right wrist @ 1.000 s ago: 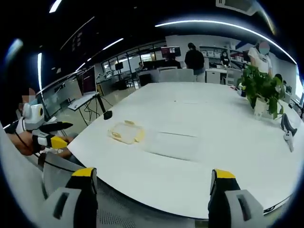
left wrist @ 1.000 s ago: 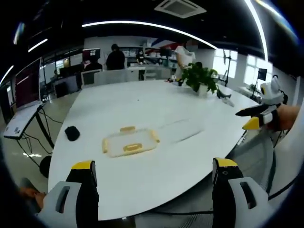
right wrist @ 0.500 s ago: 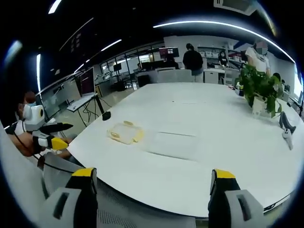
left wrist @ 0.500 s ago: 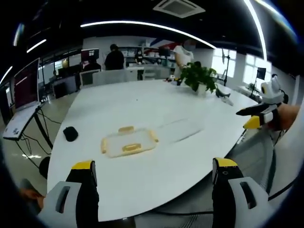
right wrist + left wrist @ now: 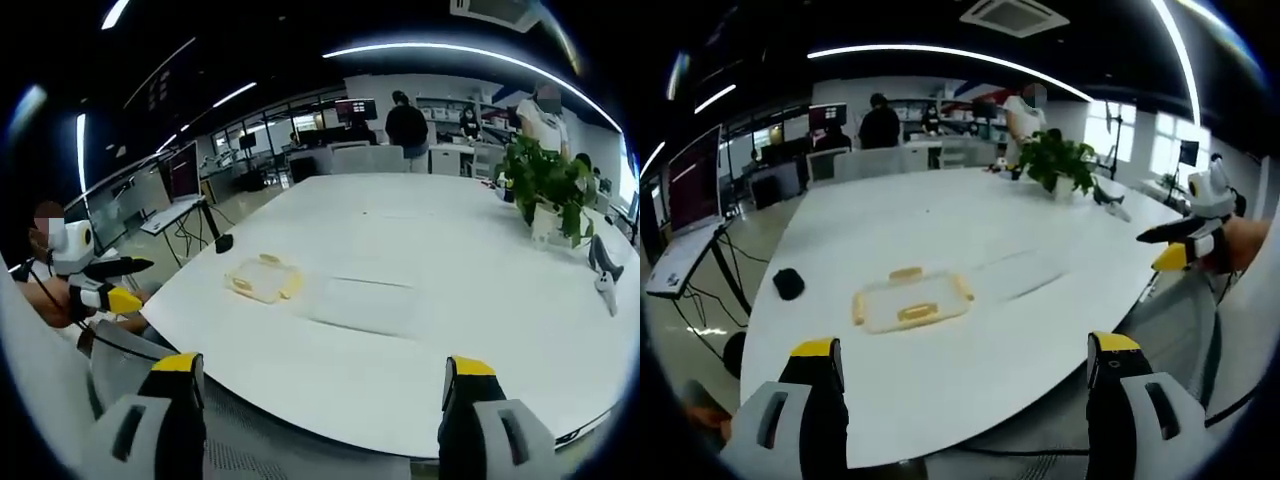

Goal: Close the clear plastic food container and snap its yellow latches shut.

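Note:
A clear plastic container [image 5: 911,301] with yellow latches lies flat on the white table [image 5: 970,215], well ahead of my left gripper [image 5: 964,350], which is open and holds nothing. A flat clear lid [image 5: 1018,272] rests on the table just right of the container, apart from it. In the right gripper view the container [image 5: 265,279] sits left of centre, with the clear lid [image 5: 366,301] beside it. My right gripper [image 5: 319,366] is open and empty, short of the table's near edge. The right gripper [image 5: 1183,246] hangs off the table's right side. The left gripper [image 5: 103,285] is at the left.
A potted plant [image 5: 1061,164] [image 5: 547,184] stands at the far end of the table. A small black object [image 5: 789,283] lies near the left edge. A grey tool [image 5: 604,274] rests at the right. People stand by desks and monitors behind.
Nothing on the table has moved and both grippers stay open. A person in white at the far end has shifted a little.

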Demonstrator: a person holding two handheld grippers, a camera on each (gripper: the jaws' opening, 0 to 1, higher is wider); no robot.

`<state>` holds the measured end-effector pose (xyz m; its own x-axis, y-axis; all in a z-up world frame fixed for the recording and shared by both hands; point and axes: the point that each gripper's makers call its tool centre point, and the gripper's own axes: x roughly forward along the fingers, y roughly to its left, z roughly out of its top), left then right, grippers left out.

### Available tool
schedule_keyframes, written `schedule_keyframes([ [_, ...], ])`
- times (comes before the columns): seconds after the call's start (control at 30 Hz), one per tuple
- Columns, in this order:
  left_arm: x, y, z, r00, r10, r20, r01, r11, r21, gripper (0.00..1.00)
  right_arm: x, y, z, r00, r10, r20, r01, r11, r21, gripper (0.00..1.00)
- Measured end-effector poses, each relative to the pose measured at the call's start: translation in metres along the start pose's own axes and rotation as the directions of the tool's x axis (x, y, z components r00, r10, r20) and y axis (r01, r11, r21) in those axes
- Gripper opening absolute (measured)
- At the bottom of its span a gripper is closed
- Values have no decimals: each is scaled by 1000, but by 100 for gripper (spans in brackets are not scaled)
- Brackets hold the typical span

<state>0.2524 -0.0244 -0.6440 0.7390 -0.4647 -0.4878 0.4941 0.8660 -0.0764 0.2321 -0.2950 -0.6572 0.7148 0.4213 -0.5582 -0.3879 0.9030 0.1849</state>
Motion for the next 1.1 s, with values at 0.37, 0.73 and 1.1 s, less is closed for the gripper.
schedule_keyframes([
  [0.37,0,1,-1,1000,-4,-2,4,1000,5,99,0,0,2,1000,5,6,-5,1000,0,99],
  [0.73,1,0,-1,1000,-14,-1,14,1000,10,99,1,2,5,1000,12,9,-12,1000,-11,98],
  [1.1,2,5,-1,1000,-9,-6,9,1000,13,99,2,3,3,1000,14,6,-14,1000,-10,97],
])
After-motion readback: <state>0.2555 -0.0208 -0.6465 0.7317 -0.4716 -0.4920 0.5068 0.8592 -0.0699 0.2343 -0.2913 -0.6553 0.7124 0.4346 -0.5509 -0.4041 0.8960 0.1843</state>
